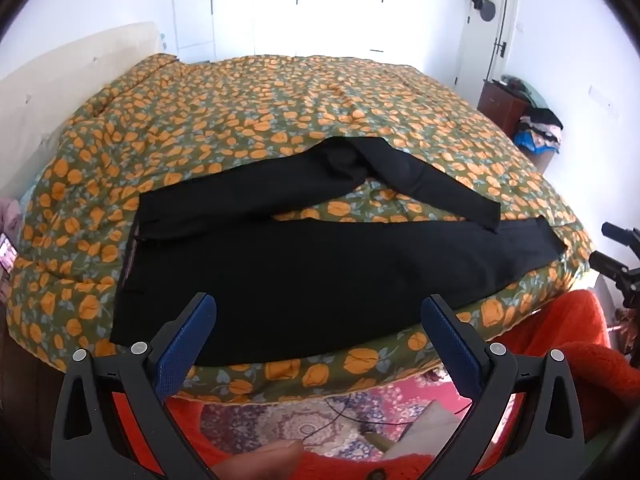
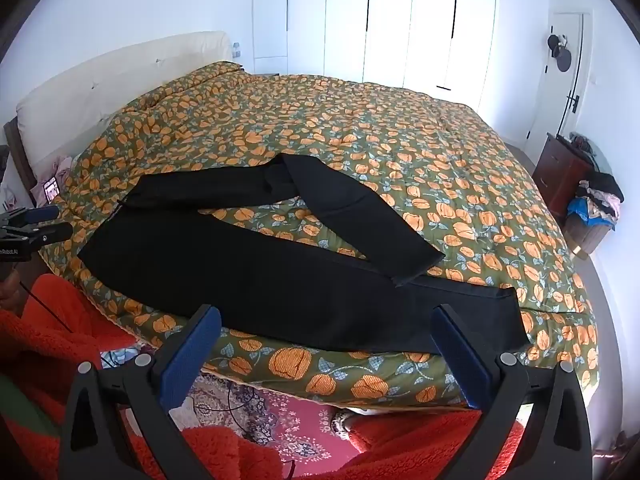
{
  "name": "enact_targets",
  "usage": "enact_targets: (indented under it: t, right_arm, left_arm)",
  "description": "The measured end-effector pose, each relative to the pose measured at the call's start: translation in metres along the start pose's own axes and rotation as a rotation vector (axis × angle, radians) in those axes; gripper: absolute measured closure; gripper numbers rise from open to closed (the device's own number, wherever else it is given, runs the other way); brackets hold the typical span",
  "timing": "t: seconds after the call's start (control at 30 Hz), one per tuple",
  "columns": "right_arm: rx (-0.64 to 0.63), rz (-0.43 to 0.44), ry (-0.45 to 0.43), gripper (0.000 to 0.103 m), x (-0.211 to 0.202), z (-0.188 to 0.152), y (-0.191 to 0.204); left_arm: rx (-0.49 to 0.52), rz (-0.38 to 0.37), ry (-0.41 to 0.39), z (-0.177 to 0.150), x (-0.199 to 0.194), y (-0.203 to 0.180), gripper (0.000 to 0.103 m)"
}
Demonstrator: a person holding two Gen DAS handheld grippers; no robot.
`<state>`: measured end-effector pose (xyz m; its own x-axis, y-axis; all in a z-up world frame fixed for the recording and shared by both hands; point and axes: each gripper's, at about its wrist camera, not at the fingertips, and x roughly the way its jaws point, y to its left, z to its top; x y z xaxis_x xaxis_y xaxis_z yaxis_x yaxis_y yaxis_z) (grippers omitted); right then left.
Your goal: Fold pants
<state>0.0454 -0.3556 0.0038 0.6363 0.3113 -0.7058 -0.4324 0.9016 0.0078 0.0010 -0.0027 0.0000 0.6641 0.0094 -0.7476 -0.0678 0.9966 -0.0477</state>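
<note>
Black pants (image 1: 320,272) lie spread on the floral bedspread (image 1: 240,120) near the bed's front edge, waist at the left. The near leg lies straight toward the right. The far leg bends in the middle and its cuff (image 1: 486,216) crosses the near leg. My left gripper (image 1: 320,308) is open and empty, just short of the near leg's thigh. In the right wrist view the pants (image 2: 280,280) show again, and my right gripper (image 2: 328,320) is open and empty above the near leg, toward its cuff end (image 2: 508,312). The right gripper (image 1: 618,256) also shows at the left view's right edge.
A cream headboard (image 2: 120,76) is at the left. White wardrobes (image 2: 400,20) stand behind the bed. A dark red cabinet (image 2: 560,172) and a pile of clothes (image 2: 596,200) stand at the right. A patterned pink rug (image 2: 288,420) lies below the bed edge. Orange fleece sleeves (image 2: 48,340) are near.
</note>
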Motion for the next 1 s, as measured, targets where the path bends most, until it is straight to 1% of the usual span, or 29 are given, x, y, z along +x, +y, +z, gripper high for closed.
enact_targets:
  t: [0.03,0.07,0.1,0.13,0.23,0.5,0.7,0.87,1.0]
  right_arm:
    - [-0.001,0.001,0.000,0.000,0.000,0.000,-0.001]
    - [-0.002,0.002,-0.001,0.000,0.000,0.000,-0.001]
    - [-0.005,-0.004,-0.001,0.000,0.000,-0.001,-0.001]
    - [-0.005,-0.003,0.001,0.000,0.000,-0.001,-0.002]
    - [-0.005,-0.006,-0.003,0.000,0.000,-0.002,-0.003]
    - [0.009,0.011,-0.005,0.000,-0.005,-0.002,-0.004]
    - [0.015,0.014,-0.024,0.000,-0.007,-0.004,-0.006]
    - [0.021,0.013,-0.034,0.000,-0.007,-0.005,-0.009]
    - [0.042,0.021,-0.021,0.000,-0.008,-0.005,-0.010]
  left_arm:
    - [-0.012,-0.001,-0.002,0.000,0.002,0.003,0.001]
    - [0.011,0.025,0.003,-0.001,0.003,-0.005,0.001]
    - [0.013,0.021,0.004,0.000,0.004,-0.007,0.001]
    - [-0.003,0.005,-0.001,0.001,0.001,-0.001,0.001]
    - [0.003,-0.003,-0.009,0.001,-0.001,-0.002,0.001]
    - [0.027,0.009,-0.007,-0.003,-0.002,-0.012,0.001]
    - [0.002,0.015,-0.001,-0.005,-0.002,-0.009,0.001]
    - [-0.008,0.073,-0.028,-0.005,-0.004,-0.007,0.000]
    - [0.019,0.068,-0.016,-0.001,-0.003,-0.008,0.000]
